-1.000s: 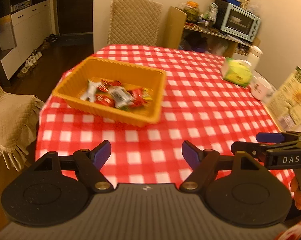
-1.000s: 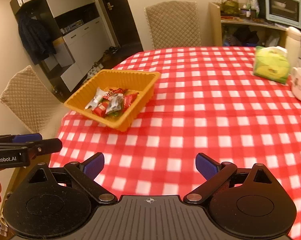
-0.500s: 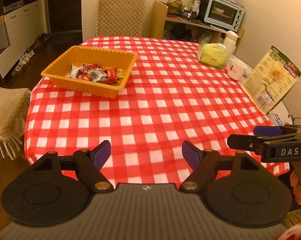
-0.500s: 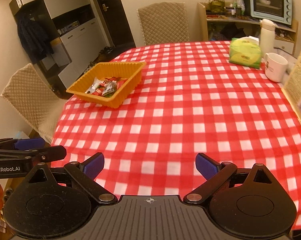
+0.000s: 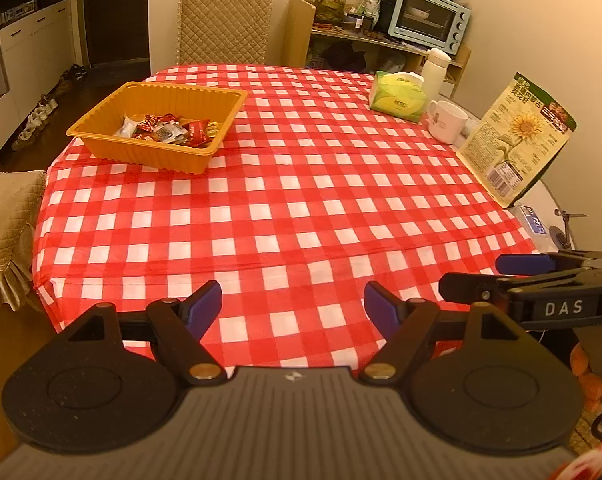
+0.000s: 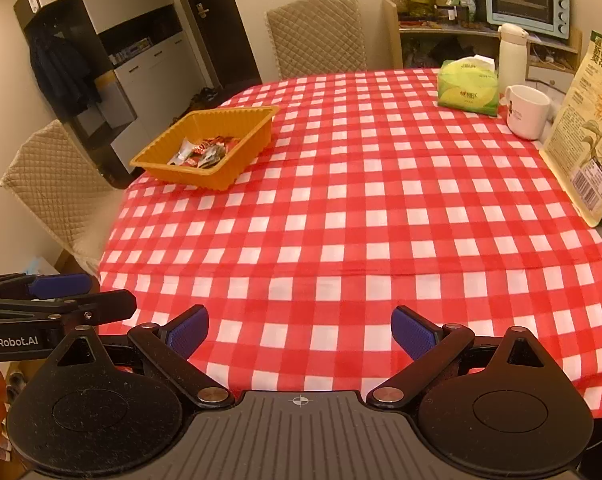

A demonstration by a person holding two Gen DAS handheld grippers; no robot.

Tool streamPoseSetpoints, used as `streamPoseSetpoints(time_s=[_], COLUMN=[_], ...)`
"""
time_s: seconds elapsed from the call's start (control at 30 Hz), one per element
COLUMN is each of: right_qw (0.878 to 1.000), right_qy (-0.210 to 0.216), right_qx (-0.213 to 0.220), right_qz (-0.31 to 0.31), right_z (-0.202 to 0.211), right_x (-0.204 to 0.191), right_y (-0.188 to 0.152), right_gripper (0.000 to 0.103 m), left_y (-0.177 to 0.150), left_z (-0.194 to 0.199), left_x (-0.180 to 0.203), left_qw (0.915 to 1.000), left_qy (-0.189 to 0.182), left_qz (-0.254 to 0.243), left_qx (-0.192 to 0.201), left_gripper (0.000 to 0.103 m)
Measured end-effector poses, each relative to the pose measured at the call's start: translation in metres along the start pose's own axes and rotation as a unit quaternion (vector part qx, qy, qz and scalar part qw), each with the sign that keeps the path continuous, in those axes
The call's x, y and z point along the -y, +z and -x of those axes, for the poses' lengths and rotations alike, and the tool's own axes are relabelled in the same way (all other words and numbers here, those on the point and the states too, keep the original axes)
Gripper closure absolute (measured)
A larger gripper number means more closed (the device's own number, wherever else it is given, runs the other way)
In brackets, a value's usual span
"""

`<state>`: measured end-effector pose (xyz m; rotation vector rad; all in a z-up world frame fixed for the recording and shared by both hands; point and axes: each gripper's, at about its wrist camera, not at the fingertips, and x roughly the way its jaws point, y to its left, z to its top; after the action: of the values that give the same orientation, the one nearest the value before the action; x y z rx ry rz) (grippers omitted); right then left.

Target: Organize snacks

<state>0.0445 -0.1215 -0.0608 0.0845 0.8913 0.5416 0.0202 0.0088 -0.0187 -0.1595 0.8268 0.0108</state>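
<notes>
An orange ribbed tray (image 5: 101, 118) (image 6: 257, 136) holds several wrapped snacks (image 5: 167, 130) (image 6: 203, 152) at the far left of the red-checked table. My left gripper (image 5: 293, 300) hovers open over the table's near edge, nothing between its blue pads. My right gripper (image 6: 300, 326) is open too, over the near edge, empty. Each gripper shows in the other's view: the right one (image 5: 517, 272) at the right side, the left one (image 6: 61, 292) at the left side. Both are far from the tray.
A green tissue pack (image 5: 399, 94) (image 6: 467, 84), a white mug (image 5: 447, 120) (image 6: 527, 110) and a sunflower-printed bag (image 5: 517, 140) (image 6: 589, 128) stand along the table's right. A white flask (image 6: 512, 54) is behind them. Quilted chairs (image 5: 223, 26) (image 6: 57, 180) stand at the back and left.
Both grippers have pulled back from the tray toward the table's near edge, so the tray looks smaller and farther. Their jaws kept the same opening.
</notes>
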Motion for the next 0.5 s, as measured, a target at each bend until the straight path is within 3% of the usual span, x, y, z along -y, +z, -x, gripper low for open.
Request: streamPoseSetpoints(time_s=[0.5], right_qw=[1.000], right_qy=[-0.004], right_qx=[0.002], right_qz=[-0.008], right_z=[0.0047], right_x=[0.0067], right_y=[-0.0014], right_gripper=[0.006], left_y=[0.0000], left_z=[0.0013], left_x=[0.0071], left_qw=[1.0000], left_qy=[-0.004], left_qz=[-0.006], left_qx=[0.002], left_gripper=[0.026])
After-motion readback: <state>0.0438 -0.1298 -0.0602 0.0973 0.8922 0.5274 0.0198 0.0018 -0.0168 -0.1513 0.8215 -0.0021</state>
